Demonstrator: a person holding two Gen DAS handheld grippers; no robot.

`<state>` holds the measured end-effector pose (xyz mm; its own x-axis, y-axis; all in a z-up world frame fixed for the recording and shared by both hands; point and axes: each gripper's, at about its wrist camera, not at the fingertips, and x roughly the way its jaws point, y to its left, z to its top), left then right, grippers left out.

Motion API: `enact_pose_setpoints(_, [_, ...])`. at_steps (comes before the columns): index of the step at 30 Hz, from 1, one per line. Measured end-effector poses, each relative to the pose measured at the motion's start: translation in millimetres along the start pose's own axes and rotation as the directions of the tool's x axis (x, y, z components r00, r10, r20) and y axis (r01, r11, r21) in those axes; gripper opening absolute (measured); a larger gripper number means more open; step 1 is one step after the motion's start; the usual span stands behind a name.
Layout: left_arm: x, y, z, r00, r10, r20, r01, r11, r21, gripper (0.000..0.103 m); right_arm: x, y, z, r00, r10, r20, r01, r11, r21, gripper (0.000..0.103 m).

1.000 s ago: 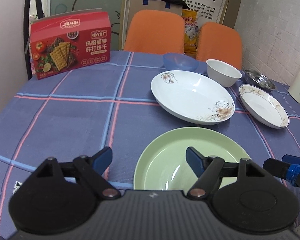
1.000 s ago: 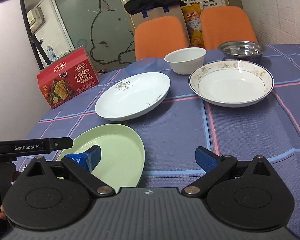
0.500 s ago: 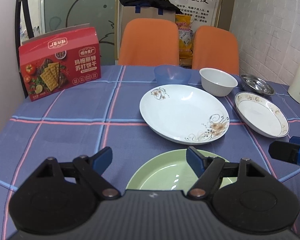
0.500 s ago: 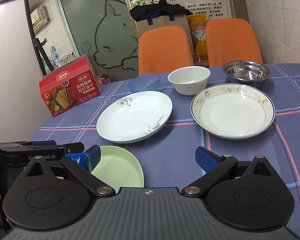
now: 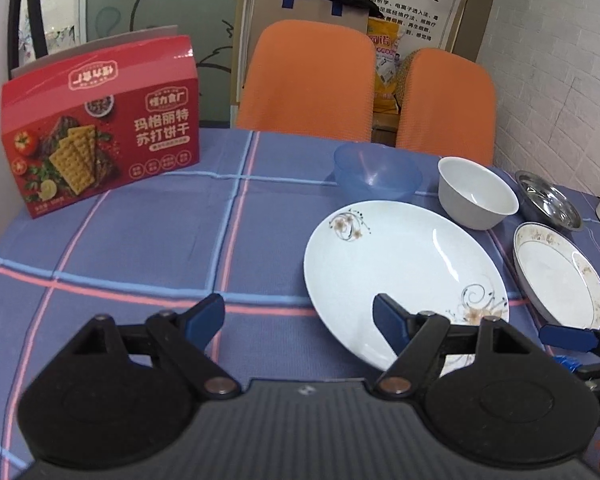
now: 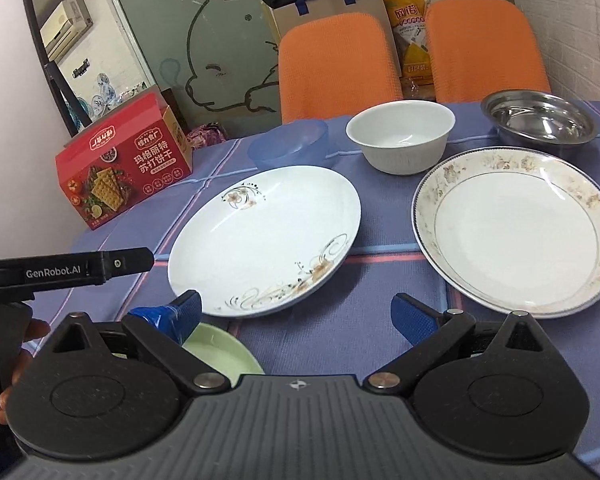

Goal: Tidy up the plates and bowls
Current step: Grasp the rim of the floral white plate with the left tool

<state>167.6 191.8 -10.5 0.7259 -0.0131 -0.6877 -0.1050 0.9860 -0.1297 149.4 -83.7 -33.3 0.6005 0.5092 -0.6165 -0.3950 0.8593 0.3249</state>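
Two hand-held grippers are hovering over a worktop (image 5: 140, 248) covered in a blue checked cloth; the left gripper (image 5: 298, 318) and the right gripper (image 6: 296, 314) are both standing with jaws wide apart, gripping nothing. A large white floral plate (image 6: 268, 236) is lying just ahead of them, with a gold-rimmed plate (image 6: 516, 232) to its right and a pale green plate (image 6: 220, 354) partly hidden under the right gripper. Behind are sitting a blue plastic bowl (image 5: 378, 174), a white bowl (image 6: 400, 136) and a steel bowl (image 6: 540, 120), with a red cracker box (image 5: 100, 128) standing far left.

Both the left gripper (image 5: 298, 316) and right gripper (image 6: 296, 314) angle downward, jaws apart and empty.
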Motion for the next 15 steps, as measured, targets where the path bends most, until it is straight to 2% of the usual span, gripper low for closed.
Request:
enact_pose_setpoints(5, [43.8,-3.6,26.7,0.997,-0.045,-0.059,0.044,0.999,-0.012,0.076,35.2,1.3,16.9,0.998,0.028,-0.047,-0.028,1.0,0.006,0.089])
enact_pose_setpoints(8, [64.1,-7.5,34.3,0.995,-0.035,-0.09,0.035,0.999,-0.002,0.076,50.3,4.8,24.7,0.998,0.017,-0.063,-0.018,1.0,-0.02,0.089])
enact_pose_setpoints(15, [85.1,-14.6,36.9,0.992,-0.045,-0.117,0.049,0.998,0.036,0.075,71.4,3.2,30.9,0.997,-0.022,-0.081,0.017,0.998,-0.061,0.089])
